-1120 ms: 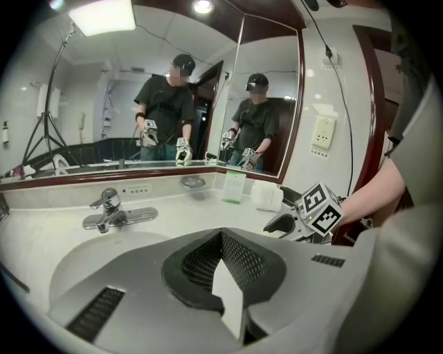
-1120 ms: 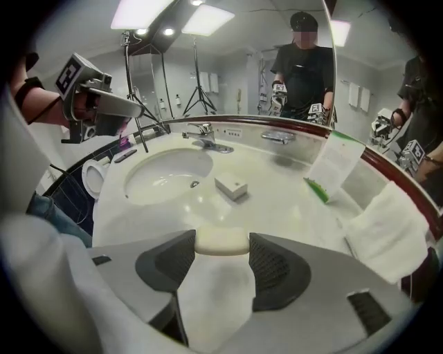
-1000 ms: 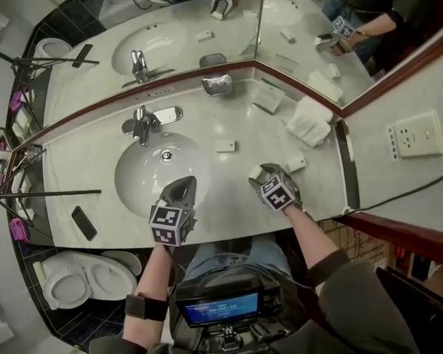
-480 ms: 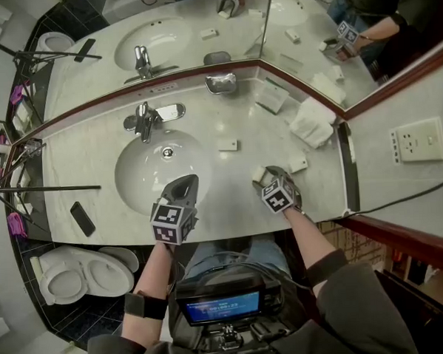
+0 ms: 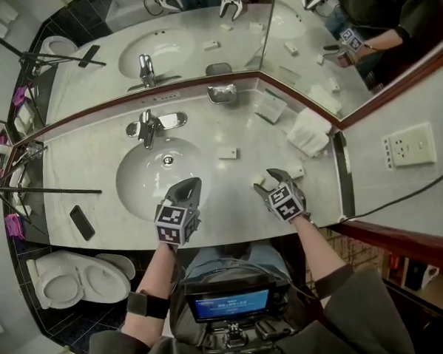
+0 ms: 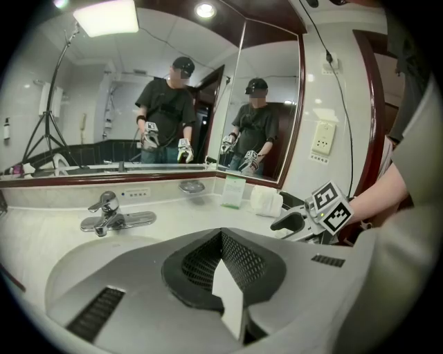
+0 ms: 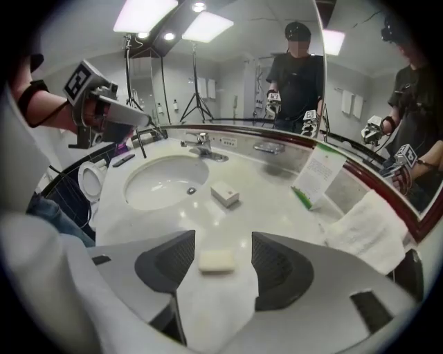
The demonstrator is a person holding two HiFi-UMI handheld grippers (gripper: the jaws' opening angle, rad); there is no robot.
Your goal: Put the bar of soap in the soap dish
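Right gripper view: the right tongs (image 7: 223,250) are shown with their pads apart, though the gap has just been narrowed a little. The bar of soap (image 7: 217,261) is framed between them. It lies flat on the desk (image 7: 266,204) near the front edge, and bare marble can be seen on either side of it, so nothing is clamped yet. The soap's long axis runs across the gap, from one pad toward the other, so a closing would be taken on its short ends. Whether the pads are low enough to catch it cannot be told.

Further out, a small box (image 7: 225,194) lies on the desk beyond the soap. The soap dish (image 7: 268,147) is set well apart from the soap, ahead and slightly to the right, at the back edge of the desk under the mirror. The head view places the dish (image 5: 222,93) where the two mirror panels meet.

The left tongs (image 6: 223,242) are pressed together with nothing held, and are kept over the front edge of the desk by the basin (image 6: 111,252). The soap lies well to their right, so it is judged nearer to the right hand. The carry is judged to run from the front edge to the back edge, past the small box.
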